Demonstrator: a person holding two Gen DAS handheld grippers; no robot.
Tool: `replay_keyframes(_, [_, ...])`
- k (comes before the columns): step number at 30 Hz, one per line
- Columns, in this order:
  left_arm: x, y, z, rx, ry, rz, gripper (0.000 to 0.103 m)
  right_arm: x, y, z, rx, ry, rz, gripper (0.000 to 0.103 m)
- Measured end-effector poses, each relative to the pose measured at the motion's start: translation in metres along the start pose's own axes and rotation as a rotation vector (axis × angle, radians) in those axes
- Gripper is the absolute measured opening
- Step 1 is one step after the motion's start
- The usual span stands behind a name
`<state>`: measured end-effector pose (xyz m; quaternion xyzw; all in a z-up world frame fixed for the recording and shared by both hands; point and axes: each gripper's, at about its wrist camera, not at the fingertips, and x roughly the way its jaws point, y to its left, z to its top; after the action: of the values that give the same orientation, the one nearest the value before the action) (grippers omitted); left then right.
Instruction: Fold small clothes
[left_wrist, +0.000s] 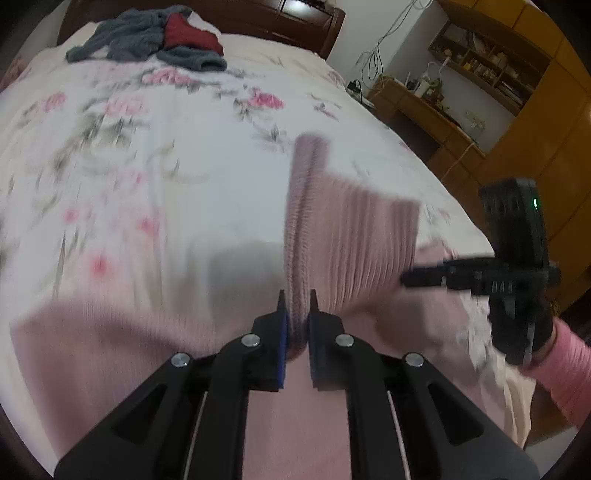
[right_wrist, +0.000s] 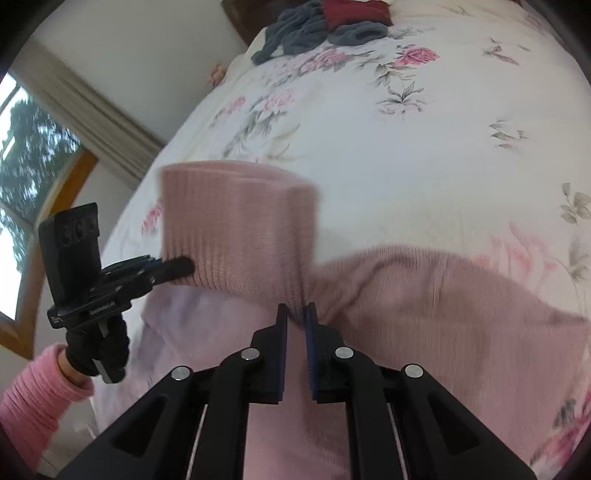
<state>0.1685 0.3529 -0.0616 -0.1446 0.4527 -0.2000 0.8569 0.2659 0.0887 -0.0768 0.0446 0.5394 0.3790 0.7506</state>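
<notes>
A pink knit sweater (left_wrist: 354, 236) lies on the flowered bed cover (left_wrist: 147, 166), with its ribbed band lifted off the bed. My left gripper (left_wrist: 297, 310) is shut on one end of that band. The right gripper (left_wrist: 404, 278), held by a hand in a black glove and pink sleeve, pinches the band's other end. In the right wrist view my right gripper (right_wrist: 295, 314) is shut on the ribbed band of the sweater (right_wrist: 236, 229), and the left gripper (right_wrist: 188, 266) grips its far side. The band stands upright, stretched between both. The picture is motion-blurred.
A pile of grey and dark red clothes (left_wrist: 147, 37) lies near the wooden headboard (left_wrist: 258, 14). A wooden desk (left_wrist: 417, 107) with shelves stands beyond the bed's right edge. A window (right_wrist: 22, 155) is on the left-hand wall. Bare bed cover (right_wrist: 406, 147) stretches ahead.
</notes>
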Motion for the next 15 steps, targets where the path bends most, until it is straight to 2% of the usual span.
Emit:
replay_keyframes(4, [-0.003,0.014,-0.042,-0.034,0.082,-0.008,0.013,-0.001,0.011,-0.028,-0.053,0.075,-0.052,0.016])
replay_keyframes(8, [-0.016,0.034,-0.061,-0.104,0.096,-0.051,0.017,-0.006,0.013,-0.046,-0.087,0.12,-0.091,0.019])
replay_keyframes(11, [-0.023,0.051,-0.058,-0.201,0.064,-0.078,0.019,-0.011,0.004,-0.042,-0.018,0.099,-0.047,0.035])
replay_keyframes(15, [-0.004,0.063,-0.033,-0.266,0.061,-0.04,0.025,0.01,-0.013,-0.016,0.116,0.083,0.003,0.043])
